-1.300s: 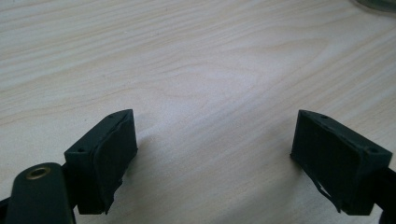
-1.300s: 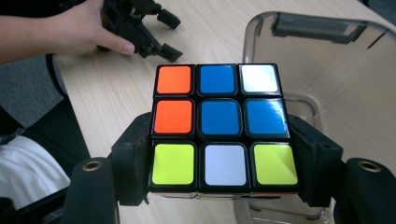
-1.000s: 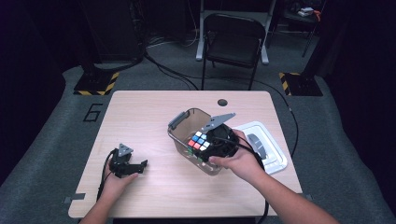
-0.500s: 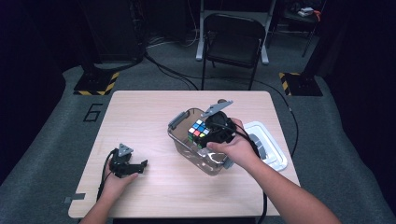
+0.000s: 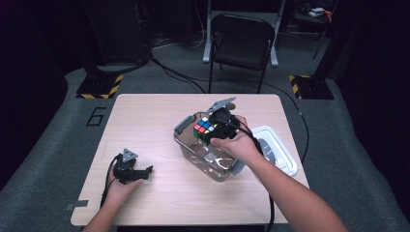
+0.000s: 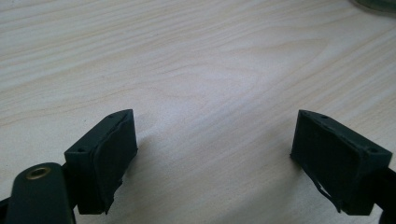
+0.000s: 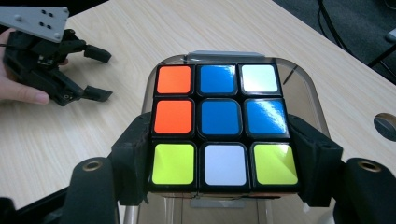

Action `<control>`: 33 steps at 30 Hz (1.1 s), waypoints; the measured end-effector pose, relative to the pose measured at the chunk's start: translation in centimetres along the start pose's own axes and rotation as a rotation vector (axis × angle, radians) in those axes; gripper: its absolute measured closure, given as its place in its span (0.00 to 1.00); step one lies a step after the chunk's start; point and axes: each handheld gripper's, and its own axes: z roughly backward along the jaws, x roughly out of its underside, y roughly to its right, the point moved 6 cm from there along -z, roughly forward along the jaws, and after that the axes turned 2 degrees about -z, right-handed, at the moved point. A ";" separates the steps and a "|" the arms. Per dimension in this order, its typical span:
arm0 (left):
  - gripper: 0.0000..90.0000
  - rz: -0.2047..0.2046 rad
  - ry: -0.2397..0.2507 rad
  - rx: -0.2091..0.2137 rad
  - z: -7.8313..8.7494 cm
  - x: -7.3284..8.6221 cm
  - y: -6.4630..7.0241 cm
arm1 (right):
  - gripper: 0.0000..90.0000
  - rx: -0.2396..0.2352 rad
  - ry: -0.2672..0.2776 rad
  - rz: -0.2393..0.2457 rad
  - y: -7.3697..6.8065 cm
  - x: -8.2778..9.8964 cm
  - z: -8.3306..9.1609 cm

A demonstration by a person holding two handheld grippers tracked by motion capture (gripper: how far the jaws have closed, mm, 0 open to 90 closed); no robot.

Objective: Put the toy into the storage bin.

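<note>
Glossy plastic puzzle cube (image 7: pixel 223 125); matt wood-grain table (image 6: pixel 196 60).

Light wood table (image 5: pixel 154 121): clear plastic bin (image 5: pixel 212 162), white lid (image 5: pixel 283 157) beside it, left tongs (image 5: pixel 138 173) resting.

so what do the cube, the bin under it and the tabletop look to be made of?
Cube: glossy plastic, black frame with coloured tiles that catch glare.
Bin: clear, faintly smoky hard plastic; the table shows through its walls.
Tabletop: pale wood grain, matte, likely laminate or veneer.
</note>
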 end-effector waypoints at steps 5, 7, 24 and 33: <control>0.15 0.001 0.000 0.000 0.0 0.0 0.0 | 0.37 0.011 0.007 -0.022 0.9 -0.4 -1.1; 0.15 0.000 0.000 0.000 0.0 0.0 0.0 | 0.37 0.010 0.004 -0.023 1.0 -0.4 -1.3; 0.15 0.002 -0.001 0.001 0.0 0.0 0.0 | 0.37 0.015 -0.020 -0.016 1.6 -0.1 -5.4; 0.16 0.002 0.000 0.000 0.0 0.0 0.0 | 0.37 0.005 -0.047 -0.009 1.3 0.4 -7.7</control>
